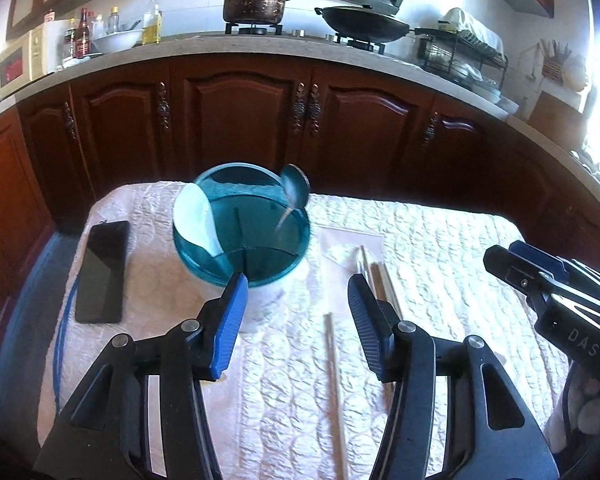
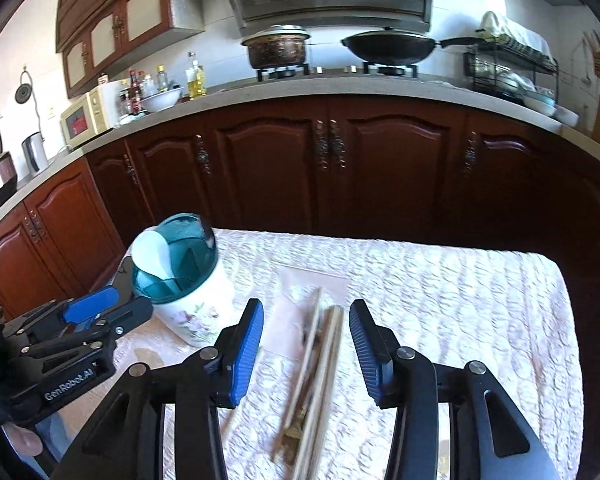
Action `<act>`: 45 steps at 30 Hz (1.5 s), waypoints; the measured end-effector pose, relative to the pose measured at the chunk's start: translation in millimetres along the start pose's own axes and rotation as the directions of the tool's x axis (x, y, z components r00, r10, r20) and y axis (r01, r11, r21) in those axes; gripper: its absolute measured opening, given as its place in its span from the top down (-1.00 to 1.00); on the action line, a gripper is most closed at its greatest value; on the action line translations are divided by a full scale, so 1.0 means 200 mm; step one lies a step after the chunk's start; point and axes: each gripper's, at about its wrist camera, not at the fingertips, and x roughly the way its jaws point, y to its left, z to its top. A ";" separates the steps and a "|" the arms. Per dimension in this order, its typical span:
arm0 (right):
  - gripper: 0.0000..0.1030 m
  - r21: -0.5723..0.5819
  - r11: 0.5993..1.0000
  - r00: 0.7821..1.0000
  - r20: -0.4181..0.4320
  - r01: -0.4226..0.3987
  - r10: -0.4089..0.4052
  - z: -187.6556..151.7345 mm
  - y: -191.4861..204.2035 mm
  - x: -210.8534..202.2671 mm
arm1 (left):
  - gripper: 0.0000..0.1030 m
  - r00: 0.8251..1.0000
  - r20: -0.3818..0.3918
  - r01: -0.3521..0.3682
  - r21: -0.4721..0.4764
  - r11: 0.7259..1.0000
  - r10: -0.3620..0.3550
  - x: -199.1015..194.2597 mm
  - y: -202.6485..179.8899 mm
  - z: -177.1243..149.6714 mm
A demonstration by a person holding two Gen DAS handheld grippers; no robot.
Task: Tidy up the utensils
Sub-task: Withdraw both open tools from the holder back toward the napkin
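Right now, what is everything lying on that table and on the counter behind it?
utensil holder: one, teal rim on a white floral body, back left of the table
white spoon: one, standing in the holder
metal spoon: one, silver, in the holder
chopsticks: a loose bundle, pale wood, on the quilted cloth
single chopstick: one, pale, lying apart
phone: one, black, left of the holder
pot: one, dark, on the stove
wok: one, black, beside it
left tongs: blue pads, open, empty
right tongs: blue pads, open above the bundle
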 end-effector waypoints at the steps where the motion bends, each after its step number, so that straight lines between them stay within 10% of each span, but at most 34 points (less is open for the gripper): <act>1: 0.17 0.006 1.000 1.000 -0.001 0.004 -0.004 0.00 -0.02 -0.01 | -0.01 1.000 -0.003 0.003 0.001 1.000 -0.003 0.00 -0.01 0.00; 45: 0.09 0.112 0.992 0.991 -0.128 0.058 -0.044 -0.20 -0.24 0.12 | -0.01 0.982 -0.178 0.052 -0.035 0.998 -0.058 0.26 0.04 -0.16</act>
